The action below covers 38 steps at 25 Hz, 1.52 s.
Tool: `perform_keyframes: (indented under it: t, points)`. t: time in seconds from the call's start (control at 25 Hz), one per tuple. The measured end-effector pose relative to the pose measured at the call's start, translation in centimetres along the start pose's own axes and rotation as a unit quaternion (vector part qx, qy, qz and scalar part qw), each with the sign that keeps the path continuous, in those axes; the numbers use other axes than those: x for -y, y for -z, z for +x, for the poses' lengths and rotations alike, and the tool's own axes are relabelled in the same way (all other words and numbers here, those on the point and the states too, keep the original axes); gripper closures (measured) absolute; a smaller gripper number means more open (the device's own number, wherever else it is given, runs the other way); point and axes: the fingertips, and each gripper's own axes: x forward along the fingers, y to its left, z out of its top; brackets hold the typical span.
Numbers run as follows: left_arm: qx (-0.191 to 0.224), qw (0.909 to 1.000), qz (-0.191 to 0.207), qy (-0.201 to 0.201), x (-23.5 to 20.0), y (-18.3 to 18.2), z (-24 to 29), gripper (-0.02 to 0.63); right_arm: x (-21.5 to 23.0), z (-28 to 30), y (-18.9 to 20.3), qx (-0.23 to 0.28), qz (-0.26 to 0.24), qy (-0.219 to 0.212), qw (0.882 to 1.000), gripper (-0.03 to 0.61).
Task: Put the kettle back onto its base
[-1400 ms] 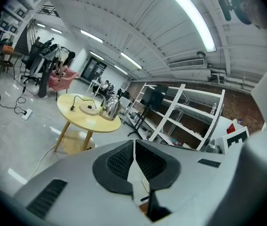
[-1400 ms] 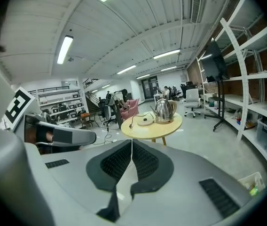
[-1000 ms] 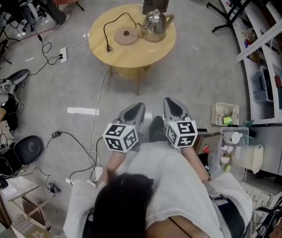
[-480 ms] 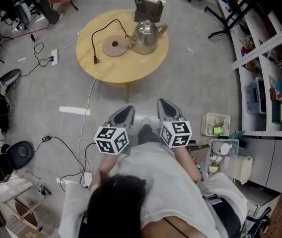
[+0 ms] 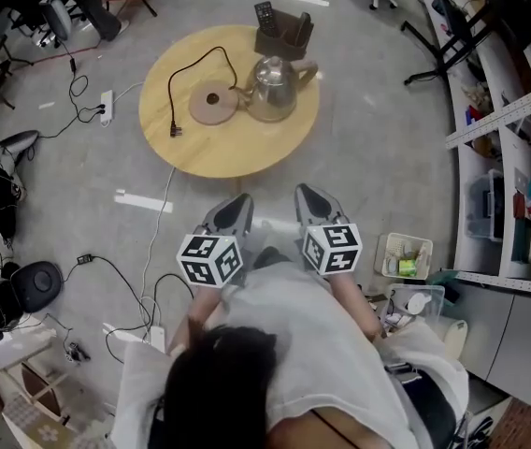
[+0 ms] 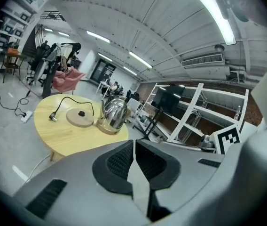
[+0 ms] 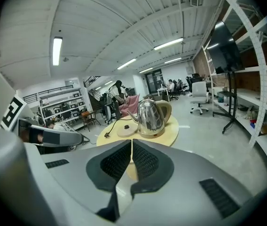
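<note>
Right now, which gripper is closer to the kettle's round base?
Left. The left gripper is almost straight in line with the base; the right gripper stands farther off to the side.

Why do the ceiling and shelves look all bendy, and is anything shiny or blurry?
Left gripper view: the wide lens bends the ceiling light and darkens the corners. Right gripper view: the shelves bow; the kettle is sharp and mirror-shiny. Head view: evenly lit, the table sharp.
</note>
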Motion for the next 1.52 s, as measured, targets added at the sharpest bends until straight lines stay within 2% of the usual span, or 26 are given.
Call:
perform_keyframes:
  t: [0.6, 0.76, 0.96, 1.16, 1.52]
  points:
    - [0.011, 0.9997, 0.013, -0.016, 1.5, -2.4, 7.5, 0.58, 6.4, 3.6, -1.7, -0.012, -0.001, -0.023, 1.0, 0.55]
    - [0.012, 0.9995, 0.015, -0.025, 1.6, -2.3, 8.1, 0.58, 6.7, 4.0, -1.4, -0.013, 0.038, -0.046, 0.998, 0.55]
    - [0.014, 0.9993, 0.015, -0.032, 1.9, -2.4, 8.5, 0.58, 6.8, 4.3, -1.3, -0.017, 0.028, -0.055, 0.998, 0.549]
    - [0.022, 0.999, 0.006, -0.04, 2.2, -2.9, 8.3, 0.58, 6.7, 4.2, -1.3, -0.023, 0.051, -0.074, 0.996, 0.549]
    - [0.018, 0.9992, 0.013, -0.032, 3.1, -3.0, 9.2, 0.58, 7.9, 3.9, -1.3, -0.017, 0.044, -0.056, 0.997, 0.549]
